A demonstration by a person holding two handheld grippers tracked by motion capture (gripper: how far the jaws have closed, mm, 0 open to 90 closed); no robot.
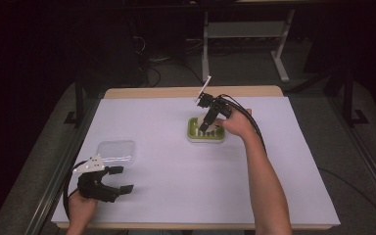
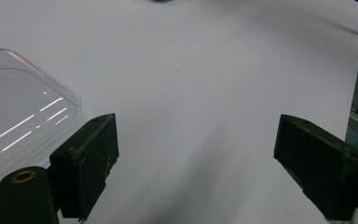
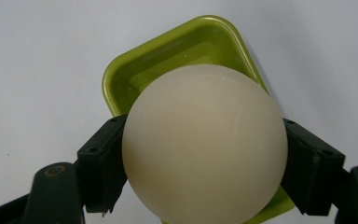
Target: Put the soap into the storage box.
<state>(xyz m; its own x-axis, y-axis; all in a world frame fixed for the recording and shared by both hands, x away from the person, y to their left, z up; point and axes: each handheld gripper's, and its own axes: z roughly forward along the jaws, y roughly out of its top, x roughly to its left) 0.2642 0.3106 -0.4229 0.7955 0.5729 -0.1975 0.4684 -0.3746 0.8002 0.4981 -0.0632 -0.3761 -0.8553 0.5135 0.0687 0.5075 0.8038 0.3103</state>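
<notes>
Your right gripper (image 1: pixel 207 126) is clamped on a smooth cream-white ball (image 3: pixel 204 143), one black jaw pressed against each side of it. In the right gripper view the ball sits directly over a lime-green square plastic tray (image 3: pixel 168 60), which lies on the white-covered table (image 1: pixel 176 161) right of centre and towards the far edge. From above, that gripper points down into the tray (image 1: pixel 192 128).

Your left gripper (image 1: pixel 120 179) rests low at the near left corner, its jaws spread wide with nothing between them. Just beyond it, on its far side, lies a clear rounded plastic lid (image 1: pixel 117 150), flat on the table and apart from the jaws.
</notes>
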